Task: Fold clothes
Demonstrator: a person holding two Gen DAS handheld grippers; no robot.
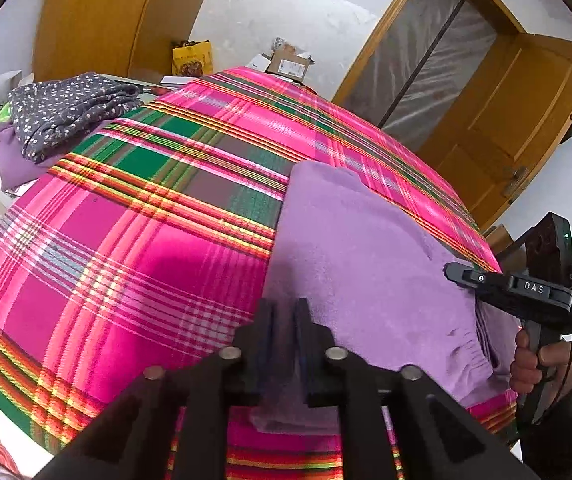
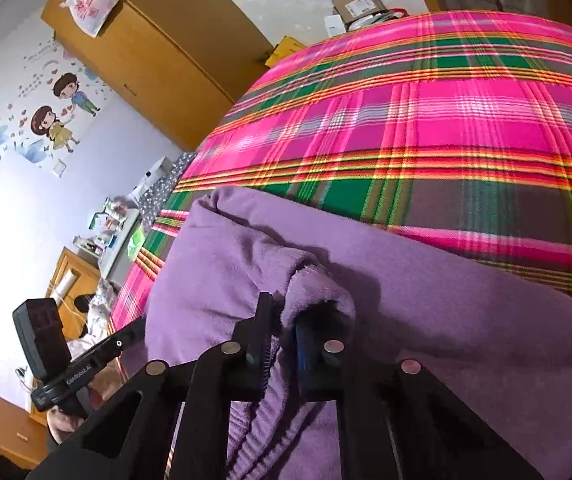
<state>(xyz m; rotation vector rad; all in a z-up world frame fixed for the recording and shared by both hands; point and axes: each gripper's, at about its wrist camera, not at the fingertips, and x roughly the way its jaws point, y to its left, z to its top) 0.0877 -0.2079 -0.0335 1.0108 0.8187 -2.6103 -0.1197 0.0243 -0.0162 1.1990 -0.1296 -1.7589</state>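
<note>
A purple fleece garment (image 1: pixel 365 264) lies folded on the pink plaid bedspread (image 1: pixel 126 240) at the near right. My left gripper (image 1: pixel 284 312) is shut on the garment's near edge, with cloth pinched between its fingers. My right gripper (image 2: pixel 284 316) is shut on a bunched fold of the same purple garment (image 2: pixel 425 312) near its elastic waistband. The right gripper also shows in the left wrist view (image 1: pixel 517 288) at the garment's right edge. The left gripper shows in the right wrist view (image 2: pixel 66 360) at the lower left.
A folded grey dotted garment (image 1: pixel 70 116) lies on another purple piece at the bed's far left. Cardboard boxes (image 1: pixel 289 64) and a yellow bag (image 1: pixel 192 58) stand beyond the bed. Wooden doors (image 1: pixel 505 120) are to the right, a wardrobe (image 2: pixel 146 52) to the left.
</note>
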